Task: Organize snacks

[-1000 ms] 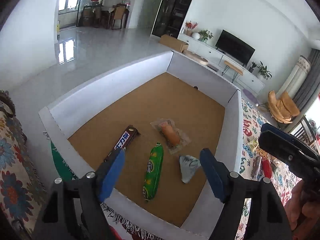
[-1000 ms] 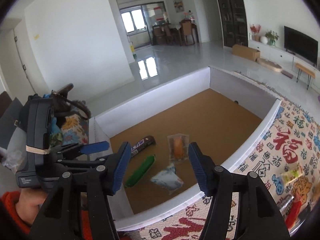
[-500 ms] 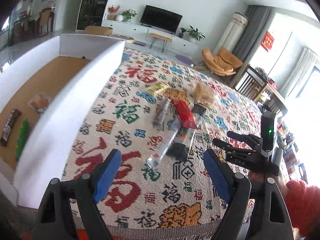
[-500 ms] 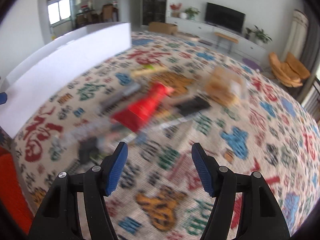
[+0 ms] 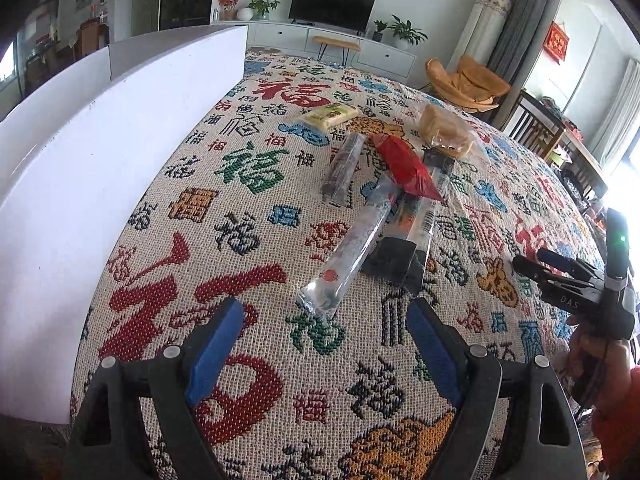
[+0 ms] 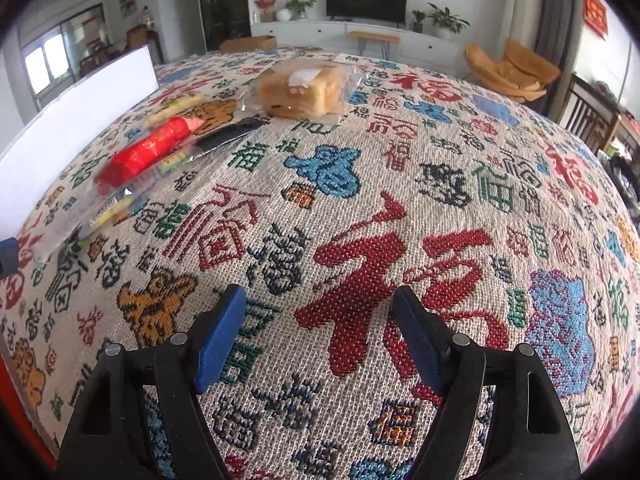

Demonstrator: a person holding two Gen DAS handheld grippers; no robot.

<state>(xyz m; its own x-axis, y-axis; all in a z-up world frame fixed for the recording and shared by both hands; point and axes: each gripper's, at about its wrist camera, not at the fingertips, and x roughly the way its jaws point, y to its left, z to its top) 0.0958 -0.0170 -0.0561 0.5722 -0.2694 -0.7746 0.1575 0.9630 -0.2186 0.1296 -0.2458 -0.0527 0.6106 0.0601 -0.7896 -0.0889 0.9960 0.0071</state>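
A pile of snacks lies on the patterned cloth: a clear long packet, a red packet, a dark stick packet, a black-ended packet, a pale green bar and wrapped bread. My left gripper is open and empty, just short of the clear packet. My right gripper is open and empty over bare cloth; it also shows in the left wrist view. In the right wrist view the bread lies far ahead and the red packet to the left.
The white wall of the storage box stands along the left of the cloth; it also shows in the right wrist view. The patterned cloth covers the table. A TV unit and an orange chair stand in the room behind.
Both grippers swung away from the box interior to the cloth with the snack pile. The left has closed in on the clear packet. Both stay open.
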